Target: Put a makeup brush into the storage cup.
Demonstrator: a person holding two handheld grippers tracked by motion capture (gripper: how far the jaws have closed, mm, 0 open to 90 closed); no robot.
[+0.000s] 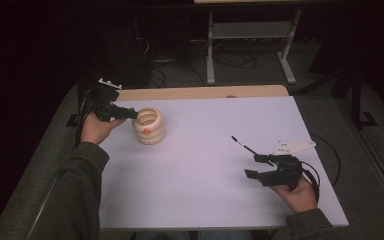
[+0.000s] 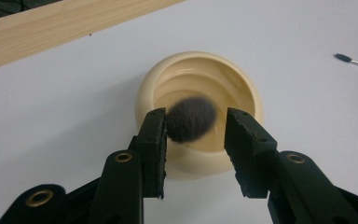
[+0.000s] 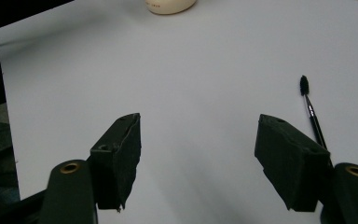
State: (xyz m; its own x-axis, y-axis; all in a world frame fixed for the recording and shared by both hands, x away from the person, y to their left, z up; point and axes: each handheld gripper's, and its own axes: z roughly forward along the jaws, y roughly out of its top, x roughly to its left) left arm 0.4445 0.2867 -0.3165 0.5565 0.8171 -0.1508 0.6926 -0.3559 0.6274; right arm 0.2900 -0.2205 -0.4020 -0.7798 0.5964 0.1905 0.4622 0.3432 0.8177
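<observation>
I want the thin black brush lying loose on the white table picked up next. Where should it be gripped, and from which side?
Grip the thin brush at mid-handle, coming straight down with the right hand-held gripper, jaws across the shaft. It lies flat, slim and straight on the white table, bristle tip pointing away, so only its two long sides offer a pinch. The jaws are open and it lies just beside them.

Cream ribbed cup (image 2: 199, 112) with an orange mark, grey fluffy brush head (image 2: 192, 119) inside, black thin brush (image 3: 311, 113), white table (image 1: 205, 150)
</observation>
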